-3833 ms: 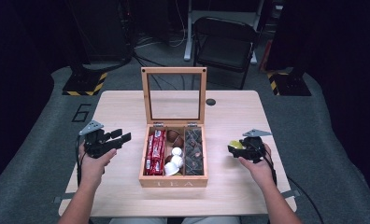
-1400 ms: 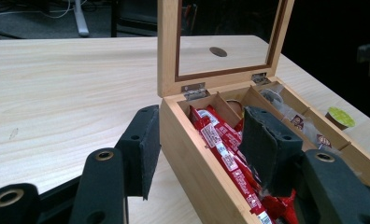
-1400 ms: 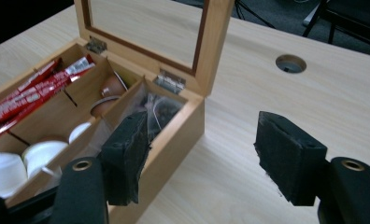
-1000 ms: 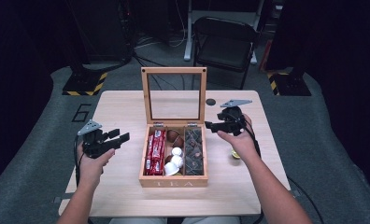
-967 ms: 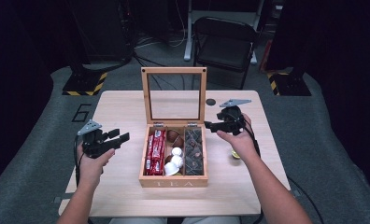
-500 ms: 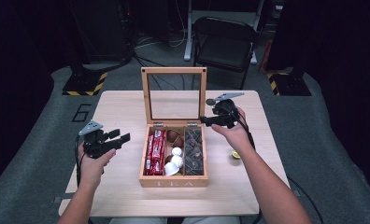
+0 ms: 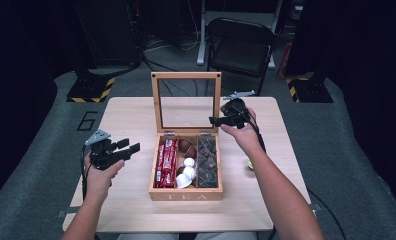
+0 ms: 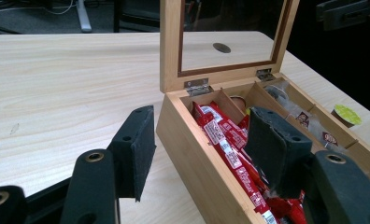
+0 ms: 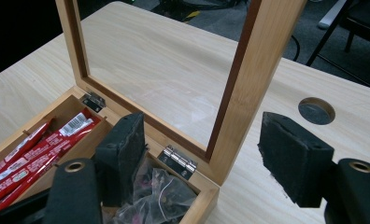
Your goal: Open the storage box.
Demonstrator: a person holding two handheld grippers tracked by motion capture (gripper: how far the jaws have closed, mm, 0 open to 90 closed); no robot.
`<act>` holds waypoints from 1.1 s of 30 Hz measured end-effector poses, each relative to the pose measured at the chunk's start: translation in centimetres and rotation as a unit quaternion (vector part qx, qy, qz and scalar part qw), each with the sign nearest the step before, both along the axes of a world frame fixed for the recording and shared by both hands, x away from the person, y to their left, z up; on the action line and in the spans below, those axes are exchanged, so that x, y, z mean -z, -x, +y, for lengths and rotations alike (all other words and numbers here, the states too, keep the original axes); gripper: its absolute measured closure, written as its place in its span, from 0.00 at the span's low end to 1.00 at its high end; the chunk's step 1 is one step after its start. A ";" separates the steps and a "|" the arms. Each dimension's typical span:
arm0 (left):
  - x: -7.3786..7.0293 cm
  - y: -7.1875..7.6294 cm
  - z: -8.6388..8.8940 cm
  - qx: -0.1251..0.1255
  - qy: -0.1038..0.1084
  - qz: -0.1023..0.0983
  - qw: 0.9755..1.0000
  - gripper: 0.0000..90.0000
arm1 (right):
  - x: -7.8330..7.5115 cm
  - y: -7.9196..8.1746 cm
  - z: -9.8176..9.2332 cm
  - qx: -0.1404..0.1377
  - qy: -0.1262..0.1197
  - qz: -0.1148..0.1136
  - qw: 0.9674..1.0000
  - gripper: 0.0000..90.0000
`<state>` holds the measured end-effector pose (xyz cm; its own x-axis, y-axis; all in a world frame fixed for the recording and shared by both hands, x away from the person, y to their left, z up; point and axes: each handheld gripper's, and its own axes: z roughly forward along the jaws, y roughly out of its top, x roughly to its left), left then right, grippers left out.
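Observation:
A wooden tea box (image 7: 186, 192) stands mid-table with its glass lid (image 7: 186, 76) upright. It holds red sachets (image 7: 165, 162), white and brown capsules (image 7: 187, 165) and dark tea bags (image 7: 207, 160). My left gripper (image 7: 129, 145) hovers to the left of the box. Its jaws have just been opening, and nothing is between them (image 8: 202, 121). My right gripper (image 7: 215, 120) is open at the lid's right edge. In the right gripper view the lid's right frame rail (image 9: 248, 79) stands between the jaws (image 9: 202, 121), with both pads apart from it.
A small capsule with a yellow-green lid (image 7: 249, 163) lies on the table to the right of the box, also seen in the left gripper view (image 8: 346, 114). A round cable hole (image 9: 316, 110) sits behind the lid. A chair (image 7: 241, 50) stands beyond the far table edge.
My right gripper has moved away from me and leftward to the lid's right edge, leaving the yellow-green capsule on the table. The left gripper stays in place.

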<state>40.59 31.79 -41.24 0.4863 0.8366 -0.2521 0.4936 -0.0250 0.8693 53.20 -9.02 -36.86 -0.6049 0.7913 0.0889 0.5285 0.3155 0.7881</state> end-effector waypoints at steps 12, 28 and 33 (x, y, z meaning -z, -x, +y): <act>0.0 0.0 0.2 0.000 0.002 0.000 1.000 0.47 | 1.7 -2.0 0.4 0.012 0.001 0.015 1.000 0.34; 0.1 0.0 0.4 -0.003 0.006 0.002 1.000 0.47 | 2.7 -3.6 0.6 0.022 -0.014 0.027 0.999 0.35; 0.2 0.0 0.5 -0.005 0.008 0.001 1.000 0.47 | 2.9 -3.8 1.1 0.018 -0.010 0.026 0.999 0.35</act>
<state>40.58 32.30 -41.39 0.4766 0.8375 -0.2671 0.4959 -0.0053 0.8684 57.02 -7.90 -39.75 -0.5708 0.8099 0.1348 0.5793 0.2809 0.7652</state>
